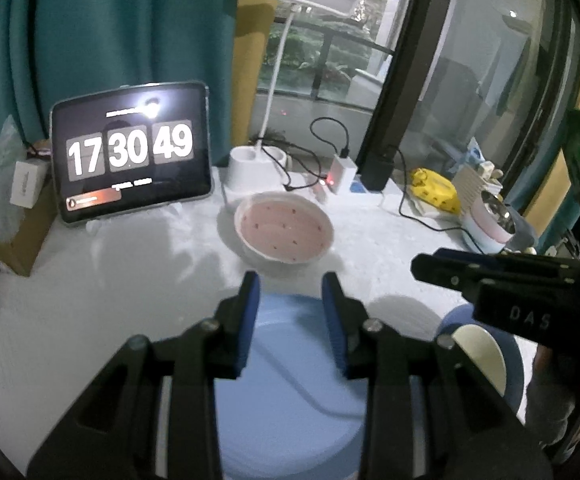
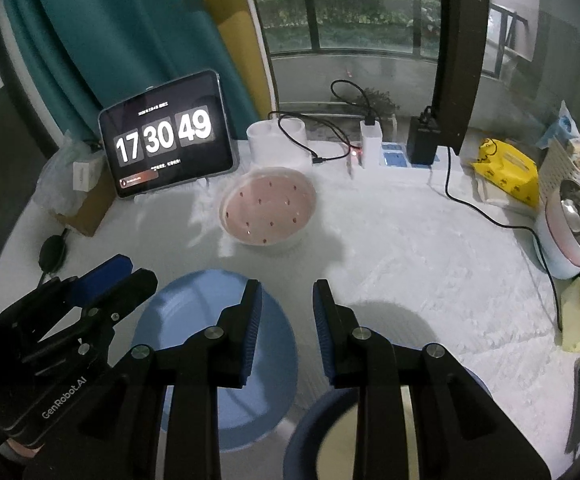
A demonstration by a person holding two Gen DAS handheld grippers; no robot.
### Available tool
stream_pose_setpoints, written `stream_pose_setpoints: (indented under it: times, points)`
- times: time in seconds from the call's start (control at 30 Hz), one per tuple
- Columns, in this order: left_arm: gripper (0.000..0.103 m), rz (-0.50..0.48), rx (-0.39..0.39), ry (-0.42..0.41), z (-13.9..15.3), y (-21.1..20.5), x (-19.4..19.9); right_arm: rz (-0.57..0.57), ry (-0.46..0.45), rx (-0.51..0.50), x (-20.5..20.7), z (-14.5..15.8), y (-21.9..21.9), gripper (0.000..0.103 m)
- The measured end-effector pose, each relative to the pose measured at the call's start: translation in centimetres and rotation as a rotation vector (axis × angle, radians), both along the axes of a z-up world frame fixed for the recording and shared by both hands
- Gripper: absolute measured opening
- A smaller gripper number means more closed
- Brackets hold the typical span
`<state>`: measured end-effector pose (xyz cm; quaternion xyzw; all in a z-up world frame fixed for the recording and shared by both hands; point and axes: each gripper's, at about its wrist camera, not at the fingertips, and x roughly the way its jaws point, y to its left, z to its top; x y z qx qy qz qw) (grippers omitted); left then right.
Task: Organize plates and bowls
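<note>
Three dishes lie separately on the white tabletop (image 2: 410,248); none is stacked, so by my judgement the sorting has hardly begun.

Nearest, the dark blue bowl (image 2: 318,432) with a cream inside sits under the right gripper (image 2: 287,304), which hangs above it with its jaws apart and nothing between them. Just beside that bowl, to the left, lies the light blue plate (image 1: 290,392). The left gripper (image 1: 291,294) hovers over the plate, likewise parted and empty.

Farther back, well apart from both, the pink spotted bowl (image 2: 268,208) stands alone near the tablet clock (image 2: 166,136) and the white lamp base (image 2: 278,140).

Remaining, as I judge it: grasp the pieces and bring them together in one orderly group. No dish is yet held.
</note>
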<state>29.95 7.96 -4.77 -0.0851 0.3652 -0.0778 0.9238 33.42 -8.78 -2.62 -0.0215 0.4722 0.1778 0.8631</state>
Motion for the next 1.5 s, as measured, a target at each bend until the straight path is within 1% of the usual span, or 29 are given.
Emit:
stream_pose_setpoints:
  times: [0.27, 0.6, 0.63, 0.67, 0.7, 0.8, 0.87, 1.03, 1.3, 1.4, 1.43, 1.5]
  points:
    - [0.034, 0.001, -0.025, 0.005, -0.6, 2.1, 2.7, -0.021, 0.018, -0.006, 2.4, -1.0, 1.8, 0.028]
    - [0.034, -0.005, -0.051, 0.051, -2.6, 3.7, 7.0, -0.090, 0.069, 0.007, 6.4, -3.4, 3.1, 0.028]
    - [0.036, -0.007, -0.055, 0.061, -2.9, 3.7, 7.5, -0.099, 0.077, 0.004, 6.9, -3.7, 3.2, 0.028]
    - [0.048, -0.009, -0.060, 0.069, -3.2, 3.8, 7.9, -0.109, 0.085, 0.007, 7.3, -4.1, 3.1, 0.028]
    - [0.050, -0.013, -0.072, 0.075, -3.5, 3.9, 8.4, -0.118, 0.093, 0.010, 7.7, -4.4, 3.2, 0.028]
    - [0.050, -0.017, -0.074, 0.106, -4.5, 3.8, 9.9, -0.142, 0.117, 0.012, 8.9, -5.5, 3.3, 0.028]
    - [0.050, -0.024, -0.060, 0.121, -5.1, 3.6, 10.9, -0.153, 0.127, 0.010, 9.6, -6.3, 3.4, 0.028]
    - [0.050, -0.009, -0.053, 0.195, -6.9, 3.3, 13.2, -0.185, 0.172, 0.013, 11.1, -8.3, 3.5, 0.028]
    - [0.049, -0.005, -0.060, 0.250, -8.8, 2.7, 14.7, -0.213, 0.222, 0.006, 12.5, -10.6, 3.4, 0.029]
    - [0.048, -0.013, -0.052, 0.260, -9.3, 2.5, 14.9, -0.216, 0.220, 0.004, 12.7, -10.9, 3.5, 0.029]
    - [0.048, -0.011, -0.064, 0.264, -9.5, 2.6, 14.9, -0.215, 0.219, 0.002, 12.7, -10.9, 3.6, 0.029]
    - [0.043, 0.002, -0.071, 0.262, -9.7, 2.8, 15.0, -0.208, 0.221, 0.002, 12.7, -11.2, 3.9, 0.029]
